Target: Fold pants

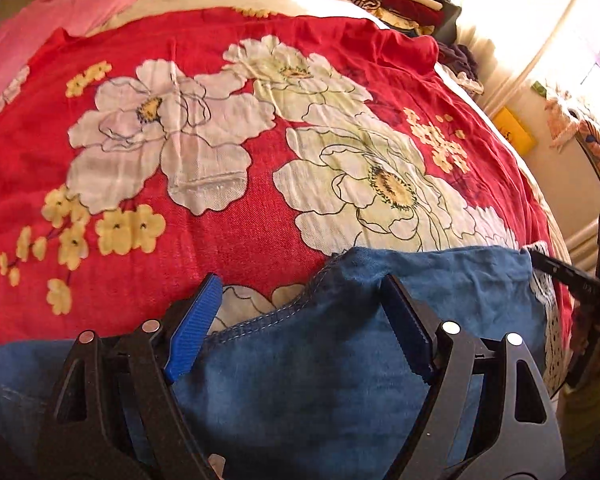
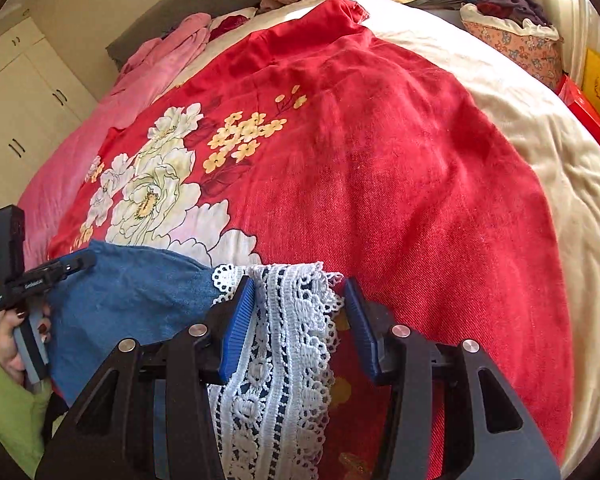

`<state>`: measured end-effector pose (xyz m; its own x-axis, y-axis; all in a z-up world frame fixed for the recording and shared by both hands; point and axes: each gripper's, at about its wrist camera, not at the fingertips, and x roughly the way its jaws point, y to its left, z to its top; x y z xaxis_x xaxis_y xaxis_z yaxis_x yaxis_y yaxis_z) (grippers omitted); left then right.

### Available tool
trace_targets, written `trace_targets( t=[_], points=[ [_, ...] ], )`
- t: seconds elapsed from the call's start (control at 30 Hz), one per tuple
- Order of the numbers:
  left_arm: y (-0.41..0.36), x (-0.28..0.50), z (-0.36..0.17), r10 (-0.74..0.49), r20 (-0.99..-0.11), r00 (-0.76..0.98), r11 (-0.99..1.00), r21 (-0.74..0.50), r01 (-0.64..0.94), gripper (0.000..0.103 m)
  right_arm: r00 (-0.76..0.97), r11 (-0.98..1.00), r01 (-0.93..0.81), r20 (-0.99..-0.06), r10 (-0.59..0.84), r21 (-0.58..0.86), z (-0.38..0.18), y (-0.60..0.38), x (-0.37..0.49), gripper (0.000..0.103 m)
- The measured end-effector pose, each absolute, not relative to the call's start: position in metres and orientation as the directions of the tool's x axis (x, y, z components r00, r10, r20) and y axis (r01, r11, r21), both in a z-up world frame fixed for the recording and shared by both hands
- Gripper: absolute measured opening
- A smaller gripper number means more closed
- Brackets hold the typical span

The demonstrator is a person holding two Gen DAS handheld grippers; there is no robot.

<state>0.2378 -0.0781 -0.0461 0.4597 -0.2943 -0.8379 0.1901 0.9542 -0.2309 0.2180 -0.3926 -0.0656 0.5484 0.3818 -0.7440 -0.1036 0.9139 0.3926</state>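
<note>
Now, in my left wrist view, the left gripper [image 1: 300, 320] stands wide, and the blue pants [image 1: 320, 360] bunch between its pads; whether it really pinches them I cannot tell. The pants hang at the near edge of the red flowered bedspread [image 1: 260, 220].

On the right wrist view, the right gripper [image 2: 300, 320] has the white lace hem [image 2: 284, 340] between its half-closed pads, but a firm grip I cannot confirm. The held edge runs sideways between both tools, so the bedspread lies ahead of both equally.
</note>
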Motion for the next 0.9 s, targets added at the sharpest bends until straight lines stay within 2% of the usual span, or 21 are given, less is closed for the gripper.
trace_targets(
  t=[0.07,0.1,0.13,0.17,0.23,0.33,0.53,0.77,0.9],
  points=[
    [-0.086,0.236,-0.048,-0.289,-0.837,0.464,0.955,-0.215,0.206,0.073,0.557,0.912,-0.116,-0.735,0.388,0.394,-0.066,-0.393,0.216,0.044],
    [-0.092,0.235,-0.048,-0.282,-0.839,0.465,0.955,-0.199,0.220,0.061,0.559,0.912,-0.123,-0.732,0.389,0.391,-0.066,-0.392,0.215,0.043],
    [-0.097,0.232,-0.048,-0.277,-0.840,0.467,0.955,-0.185,0.234,0.045,0.560,0.912,-0.138,-0.729,0.394,0.387,-0.066,-0.390,0.214,0.037],
    [-0.100,0.230,-0.047,-0.284,-0.837,0.468,0.952,-0.189,0.240,0.038,0.558,0.910,-0.149,-0.727,0.400,0.387,-0.066,-0.388,0.214,0.031],
    [-0.105,0.227,-0.045,-0.295,-0.833,0.468,0.950,-0.203,0.237,0.010,0.559,0.911,-0.168,-0.725,0.402,0.376,-0.064,-0.383,0.211,0.024],
    [-0.110,0.220,-0.035,-0.263,-0.816,0.514,0.957,-0.155,0.245,0.006,0.595,0.927,-0.177,-0.714,0.369,0.331,-0.054,-0.380,0.203,0.018],
    [-0.115,0.220,-0.012,-0.216,-0.762,0.610,0.964,-0.069,0.255,0.004,0.680,0.947,-0.207,-0.660,0.320,0.246,-0.023,-0.374,0.199,0.017],
    [-0.120,0.234,-0.047,-0.176,-0.794,0.582,0.970,-0.040,0.239,0.005,0.638,0.970,-0.177,-0.731,0.240,0.164,-0.056,-0.370,0.223,0.018],
    [-0.120,0.231,-0.056,-0.170,-0.783,0.599,0.969,-0.023,0.245,0.008,0.636,0.971,-0.150,-0.734,0.237,0.184,-0.064,-0.372,0.224,0.020]
  ],
)
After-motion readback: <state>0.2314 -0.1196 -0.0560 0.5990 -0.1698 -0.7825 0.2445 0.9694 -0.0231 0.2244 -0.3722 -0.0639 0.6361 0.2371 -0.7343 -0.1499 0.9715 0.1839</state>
